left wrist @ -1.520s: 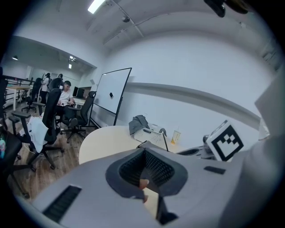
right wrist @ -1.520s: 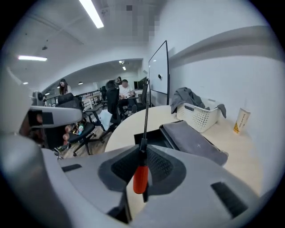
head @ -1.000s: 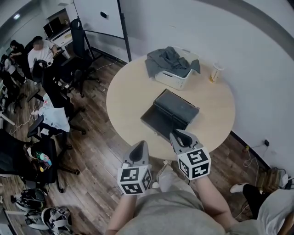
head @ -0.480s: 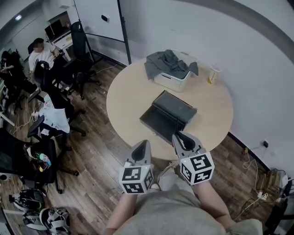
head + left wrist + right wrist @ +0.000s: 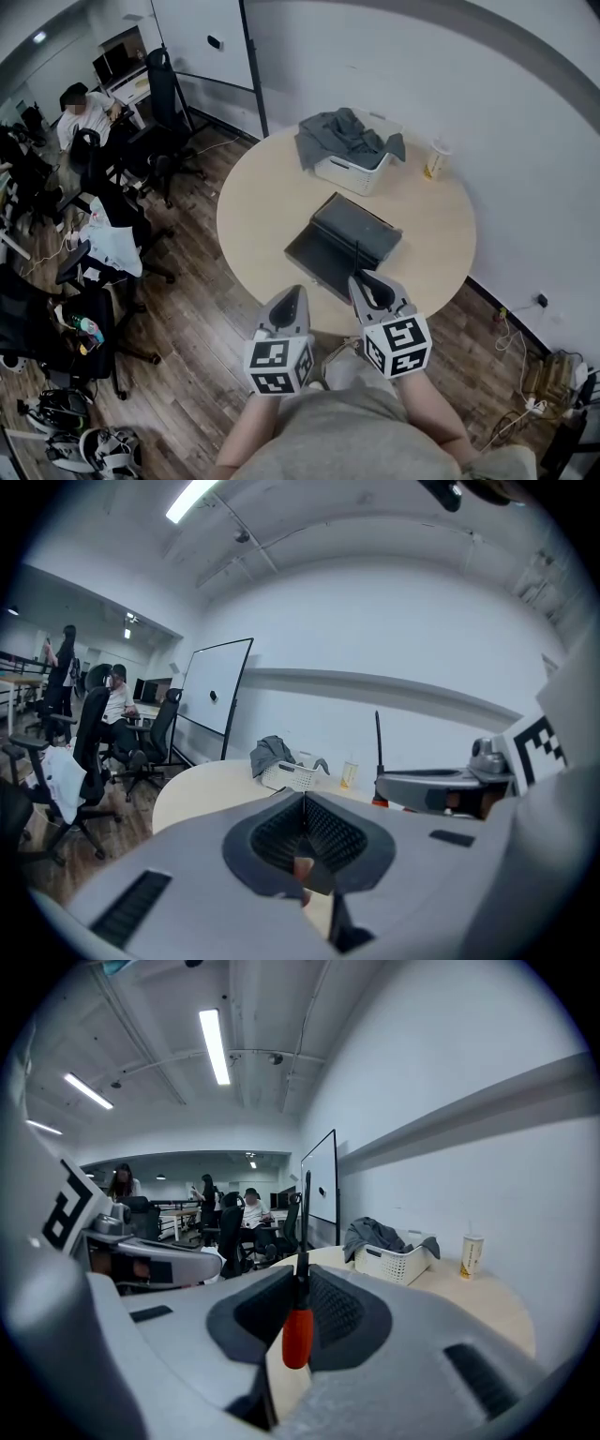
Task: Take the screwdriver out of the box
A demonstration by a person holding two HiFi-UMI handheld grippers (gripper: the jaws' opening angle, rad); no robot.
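The screwdriver (image 5: 297, 1335) has a red handle and a thin black shaft (image 5: 357, 255) that stands up out of my right gripper (image 5: 362, 278). That gripper is shut on the handle and hovers over the near edge of the round table (image 5: 267, 197). Just beyond it lies the open dark box (image 5: 342, 239). In the right gripper view the handle sits clamped between the pads (image 5: 330, 1309). My left gripper (image 5: 292, 292) hangs to the left, off the table's near edge, shut with nothing in it. The left gripper view shows its ribbed pads (image 5: 281, 832) meeting, with the screwdriver shaft (image 5: 378, 752) to the right.
A white basket (image 5: 354, 167) with a grey cloth (image 5: 337, 131) draped over it stands at the table's far side, next to a paper cup (image 5: 437, 159). Office chairs (image 5: 112, 197) and seated people fill the room at the left. A wall runs close behind the table at the right.
Both grippers have stayed almost where they were. The head view has shifted slightly, and a person's legs at the lower right have left the view.
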